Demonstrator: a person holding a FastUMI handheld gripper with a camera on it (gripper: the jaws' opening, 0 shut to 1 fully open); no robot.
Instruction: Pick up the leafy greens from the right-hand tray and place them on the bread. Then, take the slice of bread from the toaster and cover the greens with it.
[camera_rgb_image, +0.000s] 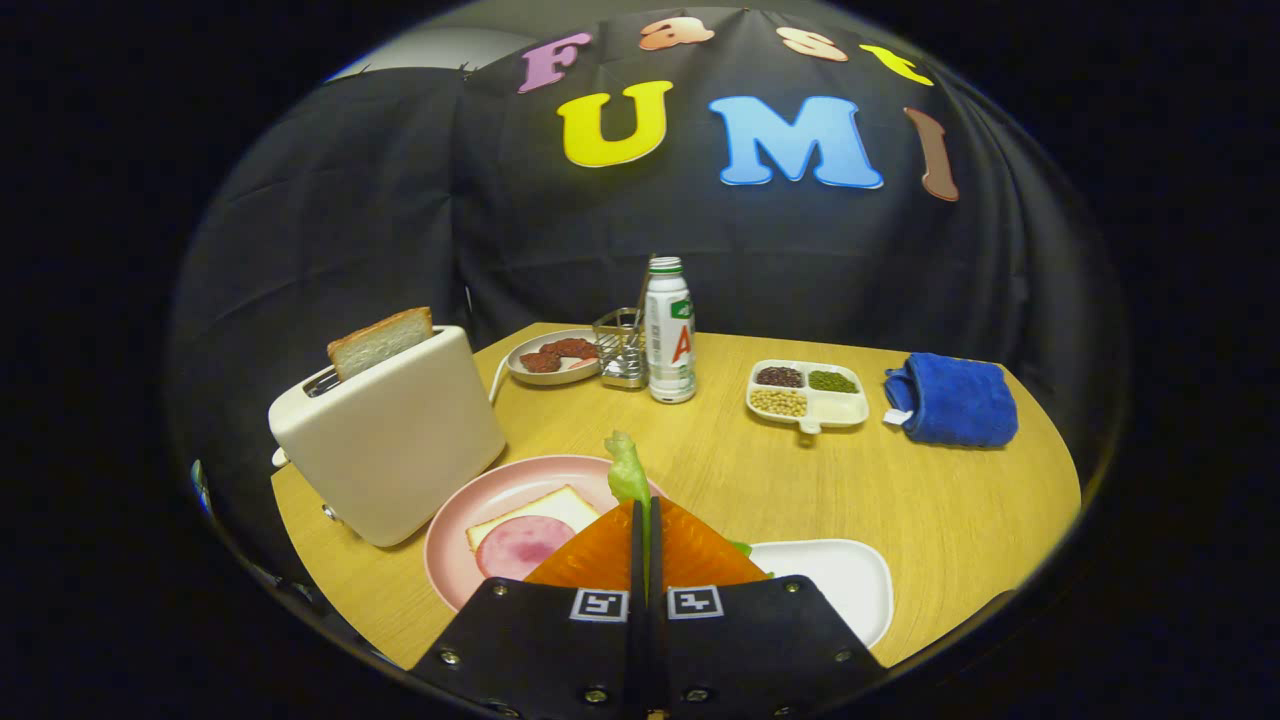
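Note:
My gripper (645, 515) is shut on the leafy greens (628, 470), which stick up from between the fingertips. It hangs over the right rim of the pink plate (480, 500). On that plate lies a slice of bread (555, 507) with a round slice of ham (523, 545) on top, just left of the fingers. A cream toaster (390, 435) stands left of the plate with a bread slice (380, 340) poking out of its slot. The white tray (840, 580) lies right of the fingers.
Beyond the plate stand a white bottle (670, 335), a wire rack (620, 345) and a small plate of red food (553, 357). A divided dish of beans (806, 392) and a folded blue cloth (952, 400) lie at the back right of the wooden table (900, 480).

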